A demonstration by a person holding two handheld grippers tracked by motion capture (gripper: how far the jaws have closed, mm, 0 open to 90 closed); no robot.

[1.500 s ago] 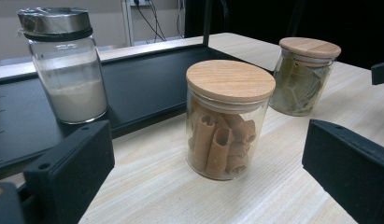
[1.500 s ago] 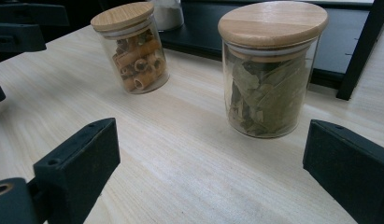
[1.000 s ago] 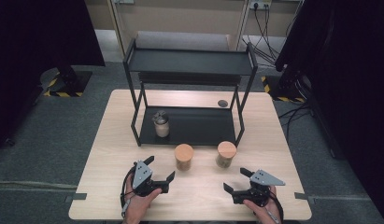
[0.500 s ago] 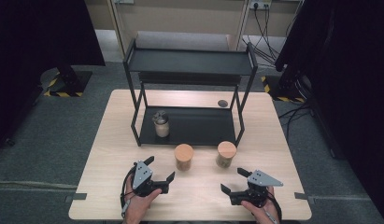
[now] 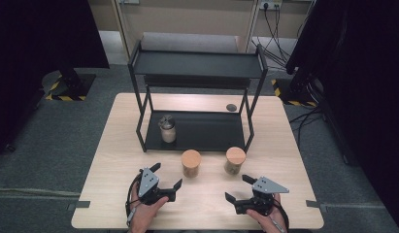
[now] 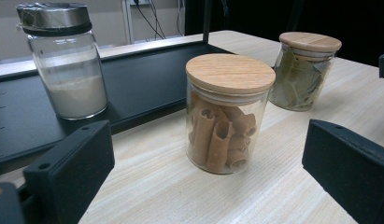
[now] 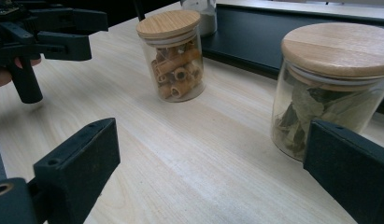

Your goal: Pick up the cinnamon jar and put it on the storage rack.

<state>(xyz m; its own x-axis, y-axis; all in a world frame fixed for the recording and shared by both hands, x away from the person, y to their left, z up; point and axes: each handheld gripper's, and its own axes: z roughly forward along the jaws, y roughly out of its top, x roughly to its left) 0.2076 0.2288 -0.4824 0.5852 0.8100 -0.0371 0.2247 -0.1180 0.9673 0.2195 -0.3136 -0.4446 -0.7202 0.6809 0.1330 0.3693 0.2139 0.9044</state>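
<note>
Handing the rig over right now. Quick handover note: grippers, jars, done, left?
Left gripper: open, holding nothing, on the table just short of the cinnamon-stick jar.
Right gripper: open, holding nothing, near the bay-leaf jar.
Both wooden-lidded jars stand upright on the table, in front of the black shelf, apart from each other.
A metal-lidded jar of white powder stands on the shelf's bottom tier, left side.
Done: neither wooden-lidded jar gripped or lifted yet.
Left: probably grip each jar and set it on the shelf, judging by the jar already there.
</note>
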